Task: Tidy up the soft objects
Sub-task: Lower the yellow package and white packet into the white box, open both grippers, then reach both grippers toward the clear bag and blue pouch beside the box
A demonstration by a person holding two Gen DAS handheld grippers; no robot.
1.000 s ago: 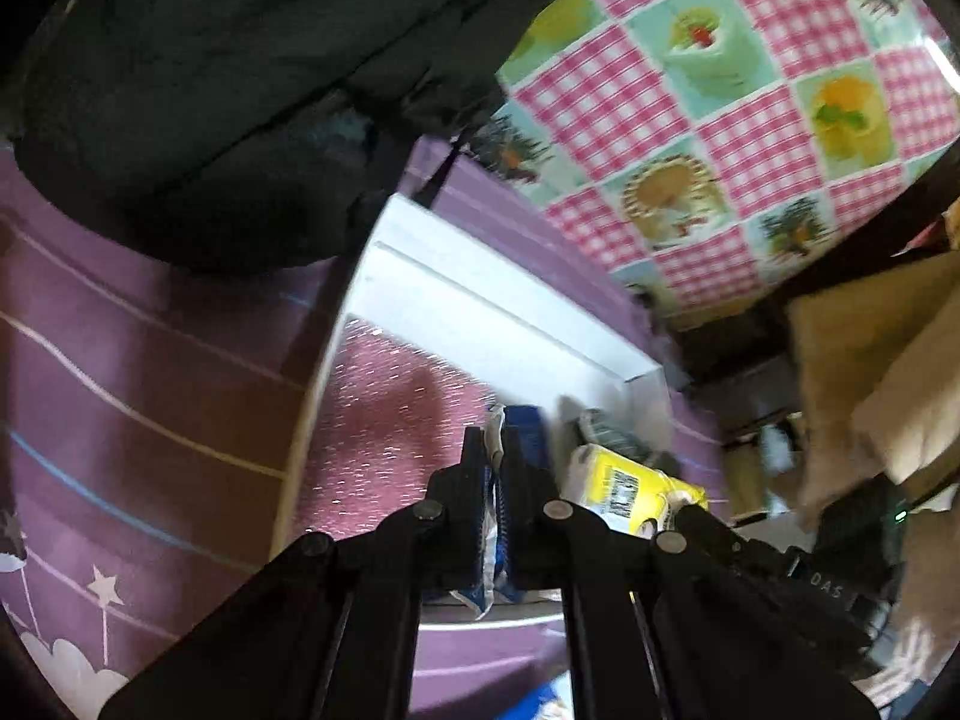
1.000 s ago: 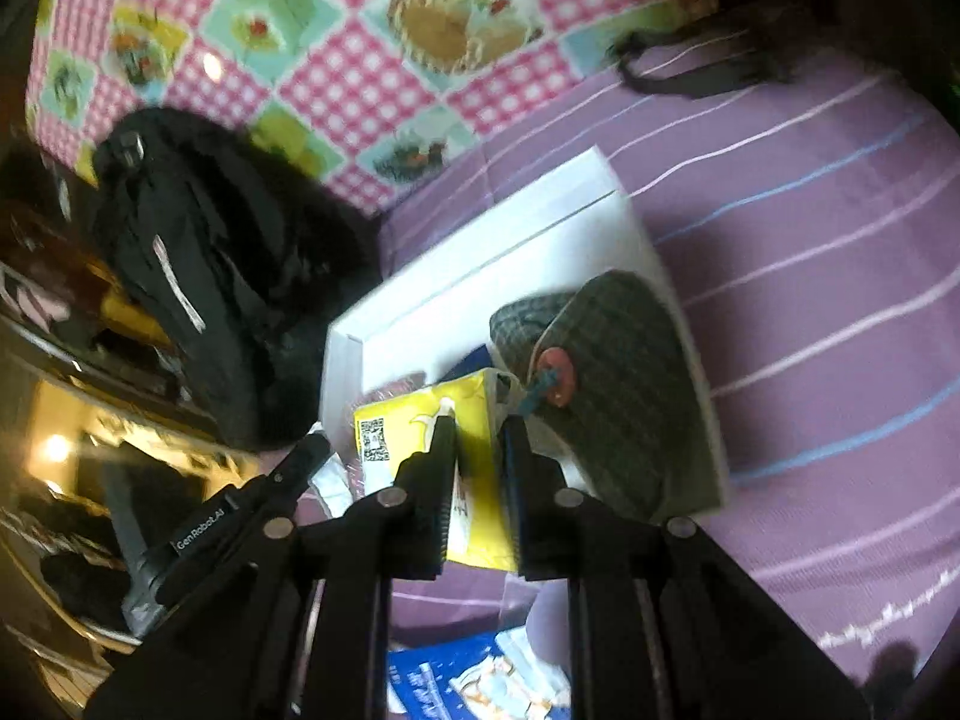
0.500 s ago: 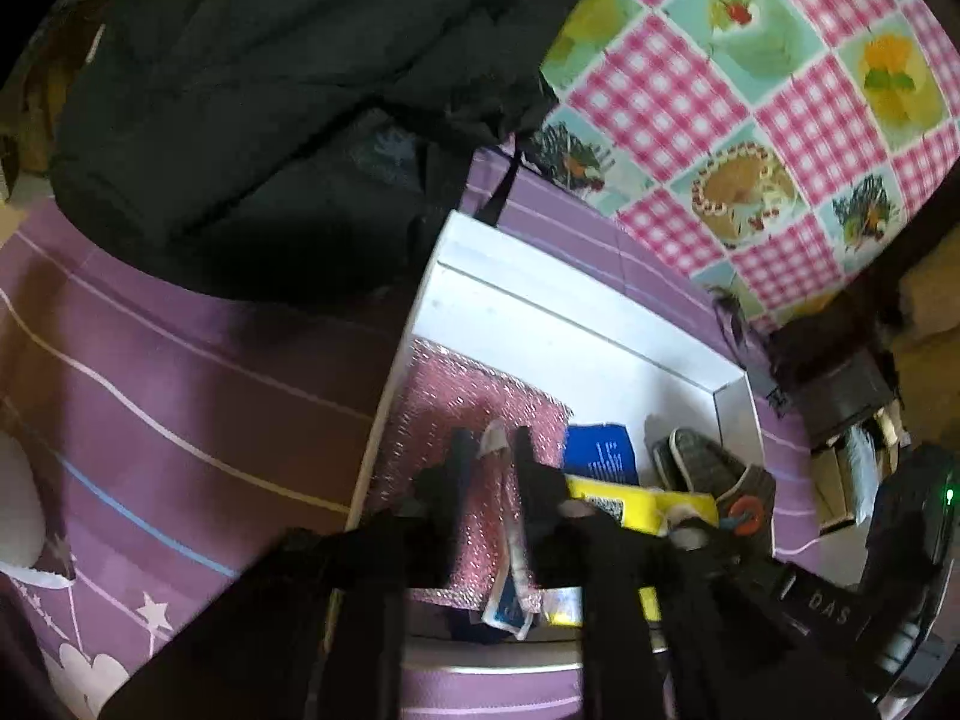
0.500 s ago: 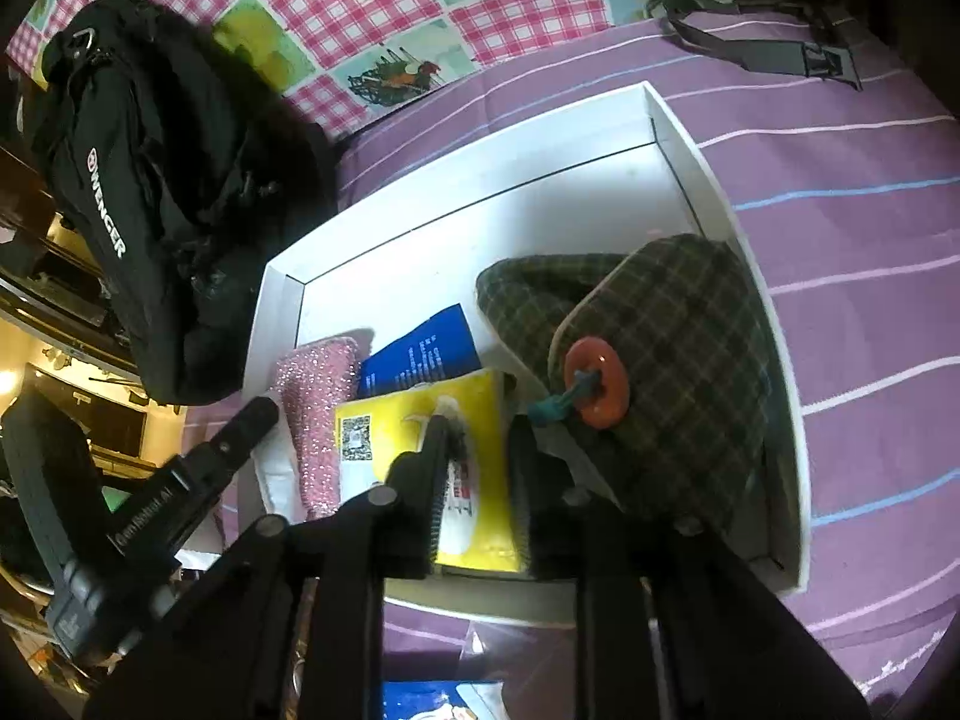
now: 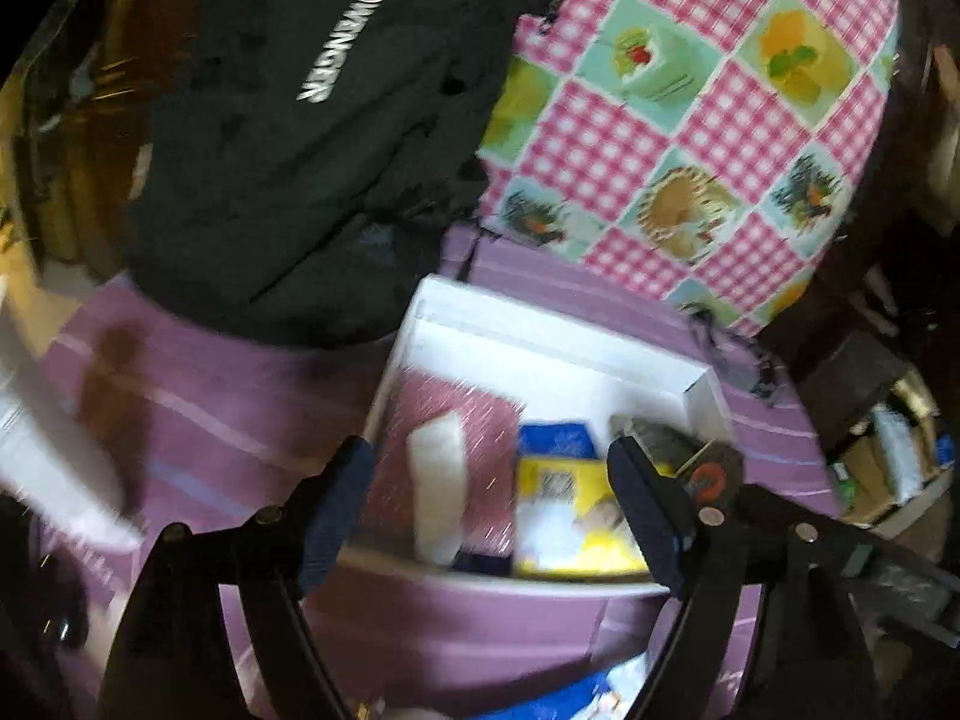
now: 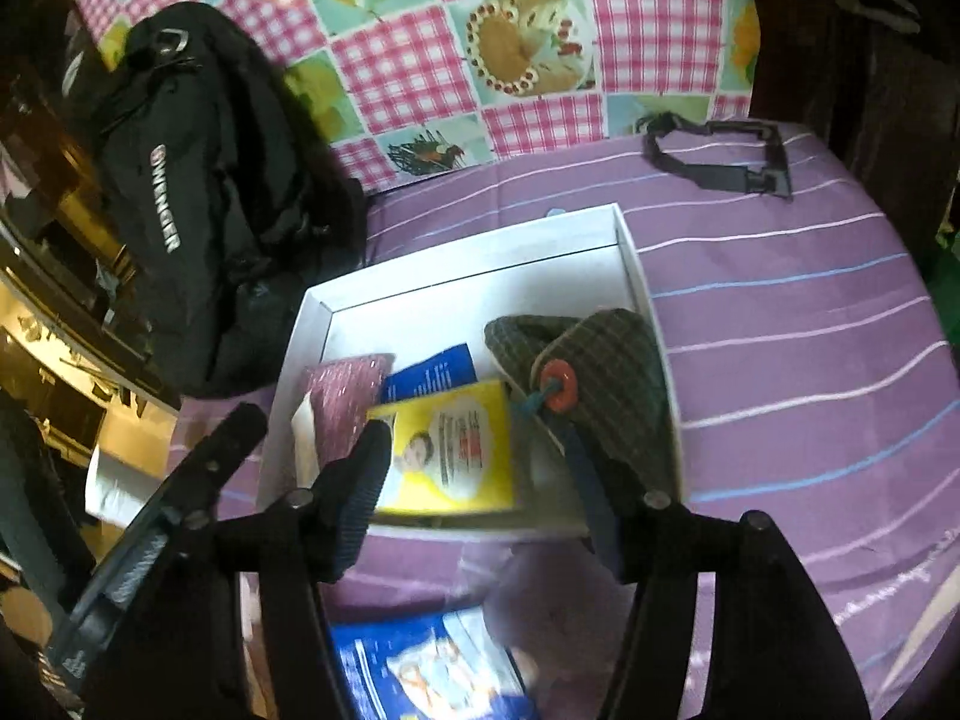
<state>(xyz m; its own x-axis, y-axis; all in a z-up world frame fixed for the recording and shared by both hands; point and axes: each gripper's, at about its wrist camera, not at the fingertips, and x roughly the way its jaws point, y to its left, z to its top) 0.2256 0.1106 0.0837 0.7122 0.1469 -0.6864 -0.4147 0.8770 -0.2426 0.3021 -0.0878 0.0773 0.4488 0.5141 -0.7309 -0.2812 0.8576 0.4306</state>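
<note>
Left hand-held gripper [image 5: 489, 501]: jaws wide apart, nothing between them, hovering above the near edge of the white tray [image 5: 558, 336]. Right hand-held gripper [image 6: 474, 474]: also spread wide, empty, over the tray's near edge.

Tray sits on a purple striped bedsheet [image 6: 780, 324]; surface under the sheet not identifiable. Contents, right wrist view:
- pink glittery pouch [image 6: 345, 387] at the 9 o'clock end, a white soft piece [image 6: 304, 432] lying on its near side
- blue packet [image 6: 432, 375] just beside the pouch, mostly covered by the yellow packet [image 6: 456, 450]; yellow one lies flat mid-tray, near edge hidden by the gripper fingers
- green plaid cap [image 6: 606, 372] at the 3 o'clock end, against the tray wall, with an orange ring [image 6: 558, 387] on top; teal bit under the ring, can't make out what it is

Left wrist view is motion-blurred: the cap there is only a dark sliver behind the right finger, packet print unreadable.

Outside the tray: black Wenger backpack [image 6: 198, 204] at 10 o'clock, touching the tray's far corner in the left view; black strap [image 6: 714, 156] at 1 o'clock, well apart; pink checked cloth [image 6: 480, 48] at 12 o'clock behind it all. Another blue printed packet [image 6: 420, 666] lies at 6 o'clock in front of the tray, cut off by the gripper body. Pale translucent thing beside it, can't tell what.
</note>
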